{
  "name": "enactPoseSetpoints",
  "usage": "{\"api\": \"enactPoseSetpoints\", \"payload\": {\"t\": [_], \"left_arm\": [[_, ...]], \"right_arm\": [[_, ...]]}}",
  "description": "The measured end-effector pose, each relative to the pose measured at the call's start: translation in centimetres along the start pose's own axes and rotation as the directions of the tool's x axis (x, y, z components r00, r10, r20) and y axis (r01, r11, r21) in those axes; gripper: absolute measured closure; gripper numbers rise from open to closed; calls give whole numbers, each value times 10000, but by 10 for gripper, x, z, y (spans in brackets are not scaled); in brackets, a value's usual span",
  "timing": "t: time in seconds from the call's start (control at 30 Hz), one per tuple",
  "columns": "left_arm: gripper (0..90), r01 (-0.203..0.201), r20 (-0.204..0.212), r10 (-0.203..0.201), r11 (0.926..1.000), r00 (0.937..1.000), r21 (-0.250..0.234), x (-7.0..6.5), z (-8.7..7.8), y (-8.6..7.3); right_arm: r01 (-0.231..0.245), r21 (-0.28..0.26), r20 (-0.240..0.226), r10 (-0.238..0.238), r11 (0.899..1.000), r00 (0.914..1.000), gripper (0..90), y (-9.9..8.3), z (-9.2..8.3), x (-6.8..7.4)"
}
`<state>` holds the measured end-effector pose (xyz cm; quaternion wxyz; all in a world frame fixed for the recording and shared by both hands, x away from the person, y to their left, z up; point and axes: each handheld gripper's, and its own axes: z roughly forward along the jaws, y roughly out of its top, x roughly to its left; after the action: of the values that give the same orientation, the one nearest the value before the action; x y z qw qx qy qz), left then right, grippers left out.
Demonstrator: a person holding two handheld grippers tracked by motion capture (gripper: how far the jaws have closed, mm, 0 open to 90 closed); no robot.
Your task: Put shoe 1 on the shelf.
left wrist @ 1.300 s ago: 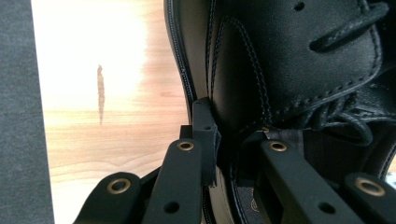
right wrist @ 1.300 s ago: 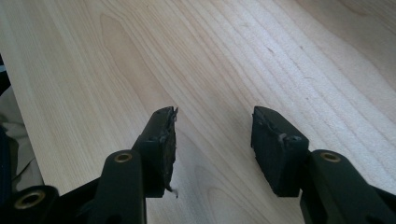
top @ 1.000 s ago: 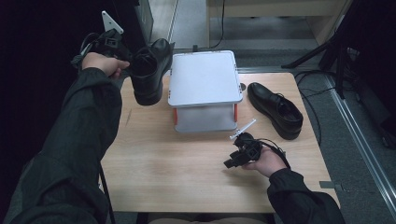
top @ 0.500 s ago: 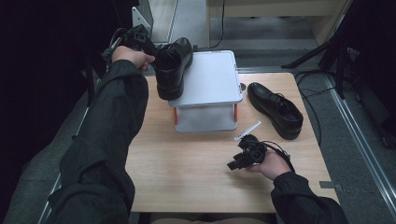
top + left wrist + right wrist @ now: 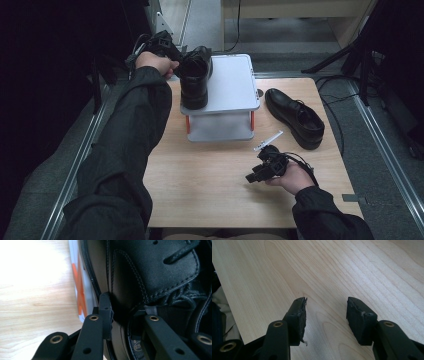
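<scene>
High view: the left gripper [image 5: 176, 59], held in the person's left hand [image 5: 152, 62], sits at the heel end of a black shoe [image 5: 194, 75] that now lies along the left edge of the white stand [image 5: 230, 87], toe toward the person. A second ago this shoe hung clear of the stand over the table's far left corner; half a second ago it was tilted over the stand's left edge; now its sole rests on the stand top. The left jaws have just been opening. Left gripper view: the shoe's side wall still lies between them, one pad outside the leather, the other arm inside the opening; whether the pads still press cannot be told. The stand's orange leg [image 5: 79, 290] and the wooden table [image 5: 32, 290] appear beside the shoe.

The second black shoe [image 5: 295, 117] remains on the table right of the stand, unmoved. The right gripper [image 5: 255, 175], in the right hand [image 5: 292, 177], rests near the table's front right as before. Right gripper view: its jaws stand wide apart with bare wood between the pads [image 5: 298, 312]
</scene>
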<state>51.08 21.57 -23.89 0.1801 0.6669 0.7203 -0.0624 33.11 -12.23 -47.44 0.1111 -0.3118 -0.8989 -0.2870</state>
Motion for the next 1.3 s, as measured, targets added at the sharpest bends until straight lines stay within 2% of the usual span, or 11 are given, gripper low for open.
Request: {"api": "enactPoseSetpoints", "payload": {"t": [0.2, 0.37, 0.47, 0.53, 0.6, 0.7, 0.83, 0.93, 1.0, 1.3], "left_arm": [[741, -171, -19, 171, 9998, 9999, -35, -2, 4, -5], [718, -120, 194, 121, 9999, 9997, -67, 1, 7, -9], [699, -238, 219, 239, 9997, 9995, -57, 2, 8, -10], [674, -302, 256, 303, 9995, 9992, -47, 3, 9, -10], [603, -375, 402, 378, 9993, 9985, -90, 4, 9, -10], [558, -453, 692, 462, 9989, 9965, -154, 5, 2, -12], [531, -570, 717, 584, 9981, 9957, -218, 6, -8, -14], [497, -673, 920, 690, 9975, 9934, -208, 9, -15, -17], [491, -783, 941, 789, 9969, 9924, -97, 10, -18, -19], [470, -982, 1215, 1030, 9942, 9872, -450, 22, -40, -33]], "right_arm": [[38, 50, -5, -38, 10000, 10000, 510, 1, 1, 2], [-5, 69, -14, 6, 10000, 10000, 510, 2, 1, 1], [-6, 86, -5, 6, 10000, 10000, 510, 2, 2, 0], [-52, 95, -10, 52, 9999, 10000, 510, 3, 2, 1], [-81, 117, -26, 81, 9999, 10000, 510, 3, 2, 1], [-51, 129, -12, 51, 9999, 10000, 510, 2, 3, 0], [-76, 84, 4, 76, 9999, 10000, 510, 2, 2, -2], [-96, 96, -2, 96, 9999, 10000, 510, 2, 2, -2], [-103, 98, -3, 103, 9999, 9999, 510, 2, 2, -2], [-125, 175, 8, 125, 9998, 9999, 510, 3, 3, -2]]}}
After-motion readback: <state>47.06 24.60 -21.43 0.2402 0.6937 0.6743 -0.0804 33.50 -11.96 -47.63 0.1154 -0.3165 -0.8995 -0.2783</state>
